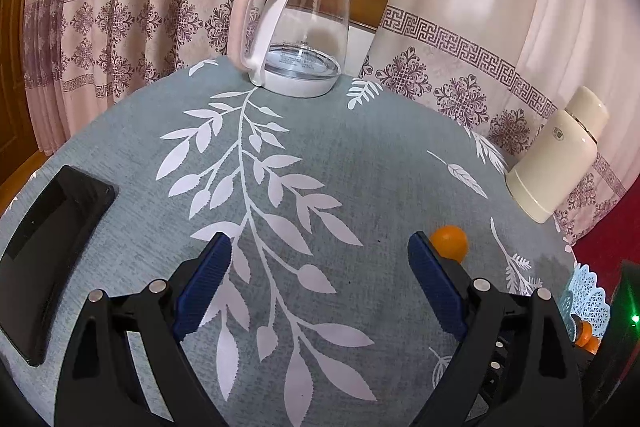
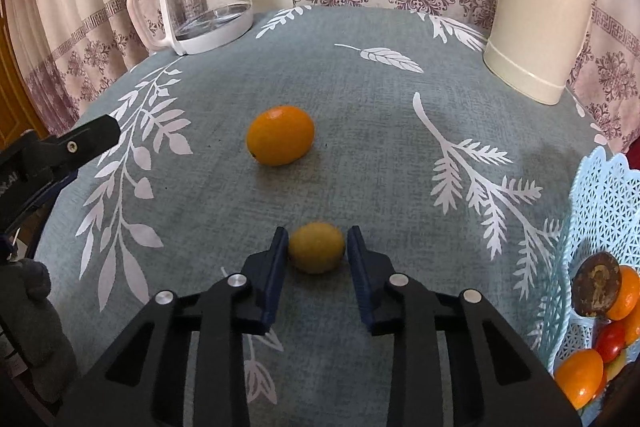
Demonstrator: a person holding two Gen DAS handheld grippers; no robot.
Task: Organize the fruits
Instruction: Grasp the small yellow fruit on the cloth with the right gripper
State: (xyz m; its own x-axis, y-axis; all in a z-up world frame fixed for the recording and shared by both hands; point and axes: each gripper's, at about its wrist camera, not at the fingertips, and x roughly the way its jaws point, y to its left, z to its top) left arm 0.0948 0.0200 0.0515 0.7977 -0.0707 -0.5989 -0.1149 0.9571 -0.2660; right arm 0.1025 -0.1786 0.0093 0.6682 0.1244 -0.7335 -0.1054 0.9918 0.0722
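Only the right wrist view shows the right claw (image 2: 318, 247) with its ribbed blue pads either side of a small, dull yellow fruit (image 2: 316, 247), touching or nearly so (true grip unclear), a glossy oval orange (image 2: 280, 135) ahead. The left claw (image 1: 320, 259) hangs wide apart over the leaf-printed cloth (image 1: 360, 163). The lacy plastic basket (image 2: 600, 203) lies right; no lettering is readable.

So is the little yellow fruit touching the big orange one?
Apart. The right wrist view shows the small yellow fruit between the right gripper jaws, with a clear stretch of bare tablecloth before the orange.
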